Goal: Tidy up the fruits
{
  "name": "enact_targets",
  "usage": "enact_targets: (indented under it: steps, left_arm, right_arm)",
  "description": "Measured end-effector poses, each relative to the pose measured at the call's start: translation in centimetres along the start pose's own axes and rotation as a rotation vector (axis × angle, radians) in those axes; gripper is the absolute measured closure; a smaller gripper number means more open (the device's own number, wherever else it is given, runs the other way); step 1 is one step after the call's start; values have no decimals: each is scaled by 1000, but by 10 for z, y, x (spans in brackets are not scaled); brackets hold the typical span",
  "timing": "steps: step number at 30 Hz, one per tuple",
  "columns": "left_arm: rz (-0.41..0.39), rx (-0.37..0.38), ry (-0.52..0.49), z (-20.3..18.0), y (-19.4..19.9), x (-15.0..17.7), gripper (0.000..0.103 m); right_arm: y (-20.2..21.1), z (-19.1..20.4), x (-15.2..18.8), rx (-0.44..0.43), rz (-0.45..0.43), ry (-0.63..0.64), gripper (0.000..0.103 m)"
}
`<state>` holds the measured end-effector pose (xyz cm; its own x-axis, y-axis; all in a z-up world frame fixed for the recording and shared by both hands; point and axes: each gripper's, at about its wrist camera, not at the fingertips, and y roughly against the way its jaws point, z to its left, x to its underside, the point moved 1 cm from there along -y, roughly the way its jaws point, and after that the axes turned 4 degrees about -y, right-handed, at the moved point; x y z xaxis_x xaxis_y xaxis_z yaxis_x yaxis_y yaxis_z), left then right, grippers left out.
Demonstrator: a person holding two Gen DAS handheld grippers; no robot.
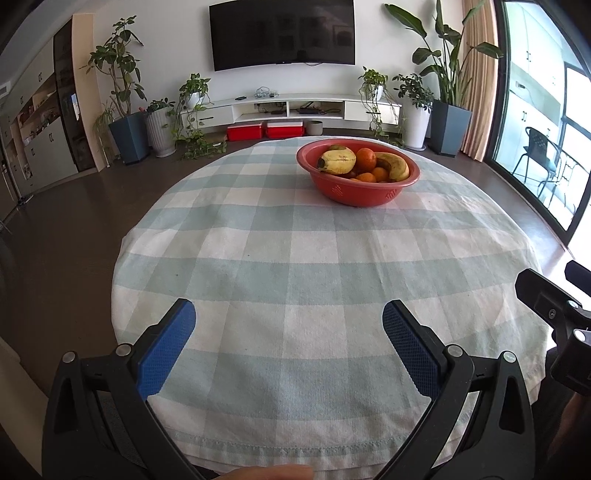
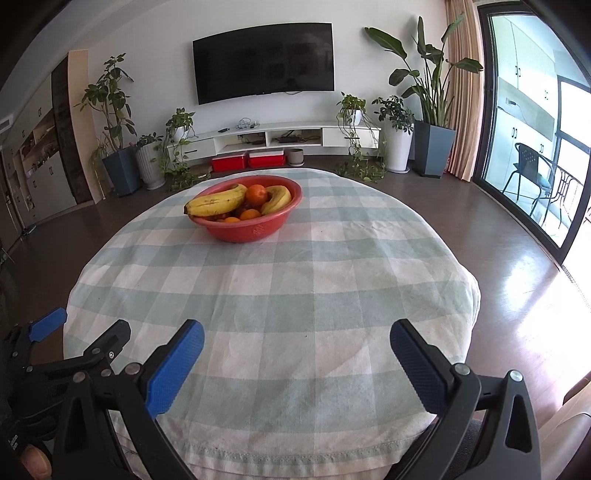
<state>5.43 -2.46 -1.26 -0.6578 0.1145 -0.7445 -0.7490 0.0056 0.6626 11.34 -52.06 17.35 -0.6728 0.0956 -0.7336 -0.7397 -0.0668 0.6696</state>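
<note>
A red bowl (image 1: pixel 354 192) stands on the far part of a round table with a green-and-white checked cloth (image 1: pixel 295 266). It holds two yellow bananas (image 1: pixel 338 160) and several oranges (image 1: pixel 365 158). It also shows in the right wrist view (image 2: pixel 247 229), with a banana (image 2: pixel 218 201) lying across its left rim. My left gripper (image 1: pixel 288 314) is open and empty above the table's near edge, far from the bowl. My right gripper (image 2: pixel 297 338) is open and empty, also at the near edge. The left gripper (image 2: pixel 83 328) shows at the lower left of the right wrist view.
The right gripper's body (image 1: pixel 554 314) shows at the right edge of the left wrist view. Beyond the table are a TV (image 1: pixel 282 33), a low white cabinet (image 1: pixel 295 107), red boxes (image 1: pixel 266 130) and potted plants (image 1: pixel 127 136). Glass doors (image 2: pixel 535 147) are on the right.
</note>
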Motion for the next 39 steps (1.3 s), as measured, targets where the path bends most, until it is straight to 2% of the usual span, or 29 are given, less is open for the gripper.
enact_targets:
  steps: [39]
  left_arm:
    - [2, 6, -4, -5, -1, 2, 0]
  right_arm:
    - [3, 9, 3, -5, 6, 19, 0]
